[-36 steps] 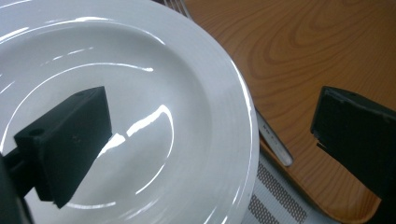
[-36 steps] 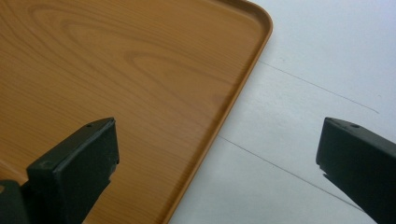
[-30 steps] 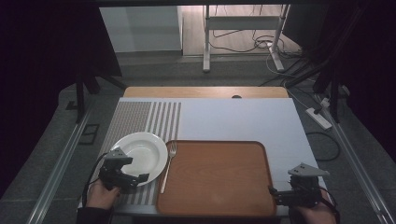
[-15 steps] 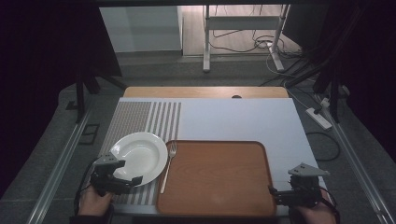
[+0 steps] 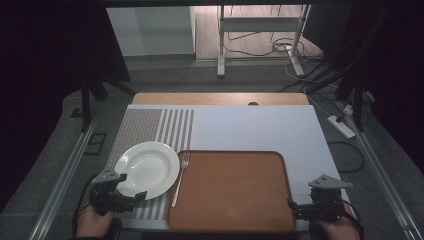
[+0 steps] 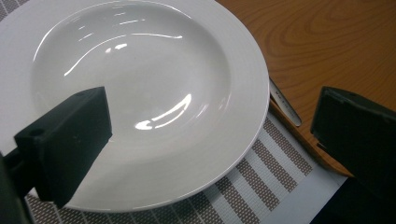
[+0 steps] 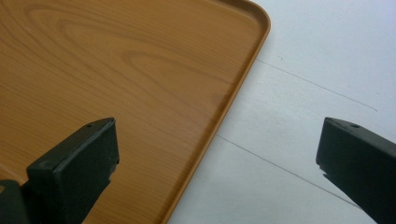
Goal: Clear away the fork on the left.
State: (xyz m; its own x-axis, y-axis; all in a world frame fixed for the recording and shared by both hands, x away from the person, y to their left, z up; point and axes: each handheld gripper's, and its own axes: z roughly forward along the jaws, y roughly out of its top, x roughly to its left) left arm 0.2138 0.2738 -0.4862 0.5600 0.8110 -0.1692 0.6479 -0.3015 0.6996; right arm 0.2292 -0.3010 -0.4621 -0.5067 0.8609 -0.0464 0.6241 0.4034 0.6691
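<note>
On the table [image 5: 260, 127], a striped mat [image 5: 150, 125] covers the left part, and the plate [image 5: 148, 169] lies on the mat's near half, with the tray [image 5: 231, 190] to its right at the table's near edge. The fork [image 5: 180, 179] lies between plate and tray, just beside the tray's left rim, tines toward the far side. The left hand-held gripper [image 5: 131, 197] sits at the plate's near-left rim, one jaw over the plate and the other over the mat, while the right hand-held gripper [image 5: 294, 206] sits at the tray's near-right corner, its jaws straddling the tray's rim.
</note>
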